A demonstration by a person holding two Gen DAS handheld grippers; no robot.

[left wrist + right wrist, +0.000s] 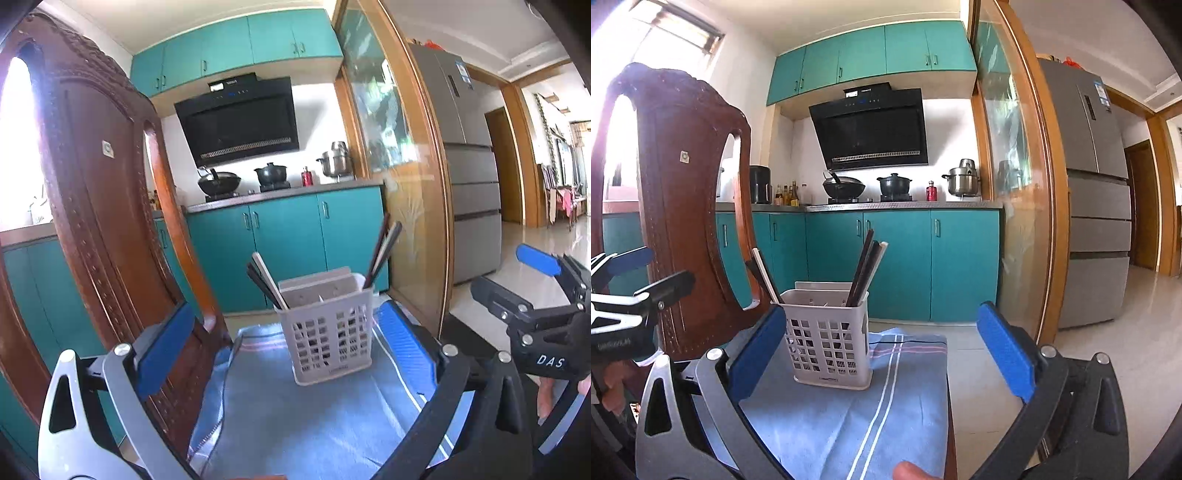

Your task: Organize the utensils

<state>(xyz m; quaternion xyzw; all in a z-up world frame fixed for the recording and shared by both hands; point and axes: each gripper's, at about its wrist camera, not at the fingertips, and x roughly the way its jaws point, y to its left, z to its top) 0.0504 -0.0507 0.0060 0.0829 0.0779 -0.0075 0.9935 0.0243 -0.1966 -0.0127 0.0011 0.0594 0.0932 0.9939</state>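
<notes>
Both hand-held grippers point nearly level across the table, side by side. The left gripper (284, 347) is released: its two blue pads (164, 350) stand wide apart with nothing pressed between them. The right gripper (882, 354) is likewise released, its two blue-padded fingers (1006, 356) spread to either side of the basket without touching it. In the left wrist view the right gripper (543, 295) appears at 3 o'clock; in the right wrist view the left gripper (631, 288) appears at 9 o'clock. Part of a fingertip (912, 470) shows at 6 o'clock in the right wrist view.

One white perforated plastic utensil basket (327, 332) stands upright on one blue striped cloth (295, 417), at 12 o'clock from both grippers and near them. The basket holds two groups of chopsticks. The first group, dark and pale chopsticks (267, 282), leans toward 10 o'clock. The second group, dark brown chopsticks (382, 253), leans toward 1 o'clock. The exact count per group is hard to read; roughly three sticks show in each. An inner divider seems to separate the groups.

One brown carved wooden chair back (679, 206) stands at 9 o'clock of the basket, just beside the cloth.
</notes>
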